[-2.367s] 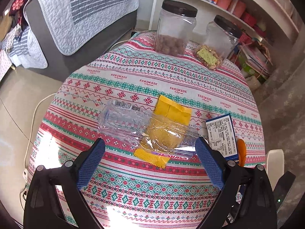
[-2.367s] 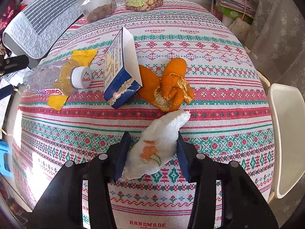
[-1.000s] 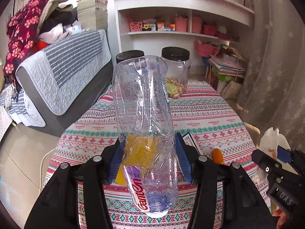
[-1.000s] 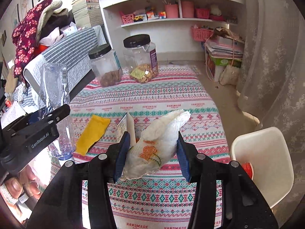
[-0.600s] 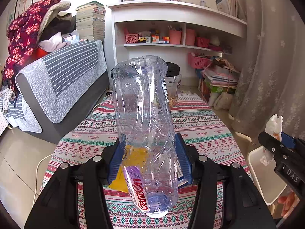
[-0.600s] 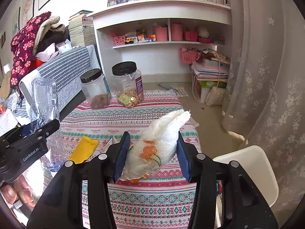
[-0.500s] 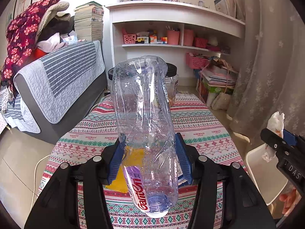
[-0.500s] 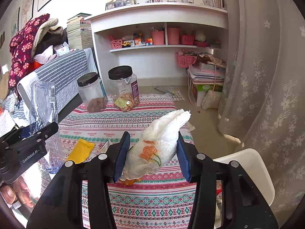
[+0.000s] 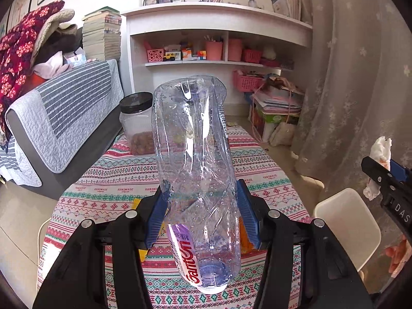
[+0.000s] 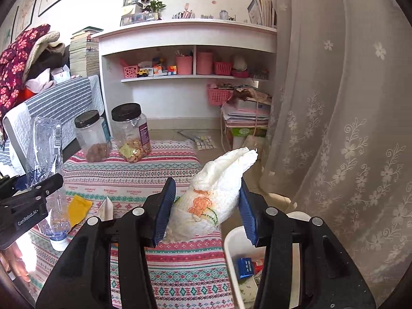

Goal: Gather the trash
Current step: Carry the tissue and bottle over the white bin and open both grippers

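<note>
My left gripper (image 9: 202, 211) is shut on a crushed clear plastic bottle (image 9: 195, 159), cap end down, held high above the round table (image 9: 257, 180). The bottle also shows in the right wrist view (image 10: 43, 159). My right gripper (image 10: 206, 206) is shut on a crumpled white tissue (image 10: 216, 193) with an orange print, held above the table's right edge beside a white trash bin (image 10: 231, 242) that holds some scraps. The tissue also shows in the left wrist view (image 9: 378, 159), with the bin (image 9: 345, 221) below it. A yellow wrapper (image 10: 78, 208) lies on the table.
Two black-lidded jars (image 10: 90, 139) (image 10: 131, 134) stand at the table's far edge. A carton's corner (image 10: 106, 208) and orange peel (image 9: 244, 242) lie on the cloth. A grey sofa (image 9: 64, 118) is at the left, a white shelf (image 10: 190, 77) behind, a curtain (image 10: 334, 128) at the right.
Both grippers have lifted their loads off the table and keep rising. The right one has drifted right, and the bin's inside has come into its view.
</note>
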